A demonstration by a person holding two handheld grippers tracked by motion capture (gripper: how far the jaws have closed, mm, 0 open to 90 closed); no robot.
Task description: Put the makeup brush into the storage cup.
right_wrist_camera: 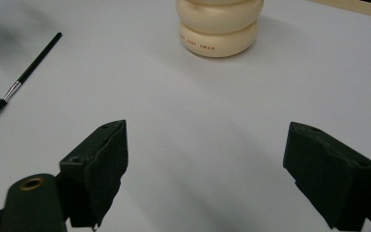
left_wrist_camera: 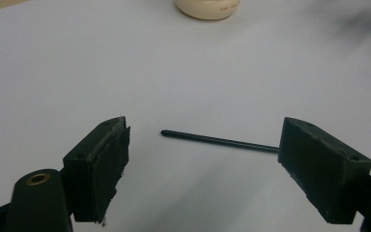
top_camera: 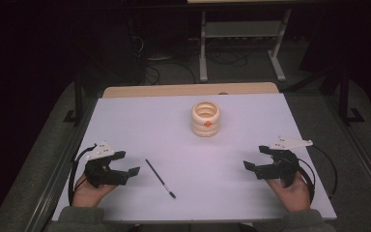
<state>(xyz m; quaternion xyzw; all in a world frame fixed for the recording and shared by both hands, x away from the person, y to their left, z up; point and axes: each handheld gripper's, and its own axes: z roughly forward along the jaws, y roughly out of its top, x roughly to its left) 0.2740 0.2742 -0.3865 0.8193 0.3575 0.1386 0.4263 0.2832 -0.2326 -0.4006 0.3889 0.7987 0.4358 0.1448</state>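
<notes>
A thin black paintbrush [top_camera: 160,178] lies on the white table [top_camera: 193,193], bristles toward the near edge. A cream ribbed holder [top_camera: 206,118] with an orange dot stands at the far middle. My left gripper [top_camera: 129,163] rests open at the near left, just left of the brush; in the left gripper view the brush handle [left_wrist_camera: 212,140] lies on the table ahead between the jaws. My right gripper [top_camera: 253,158] stands open at the near right, nothing between its jaws. The right gripper view takes in the holder [right_wrist_camera: 219,26] ahead and the brush [right_wrist_camera: 23,75] far left.
The table's wooden far edge [top_camera: 188,90] borders a dark floor with cables and a metal stand [top_camera: 241,38]. A hand holds each gripper near the front edge.
</notes>
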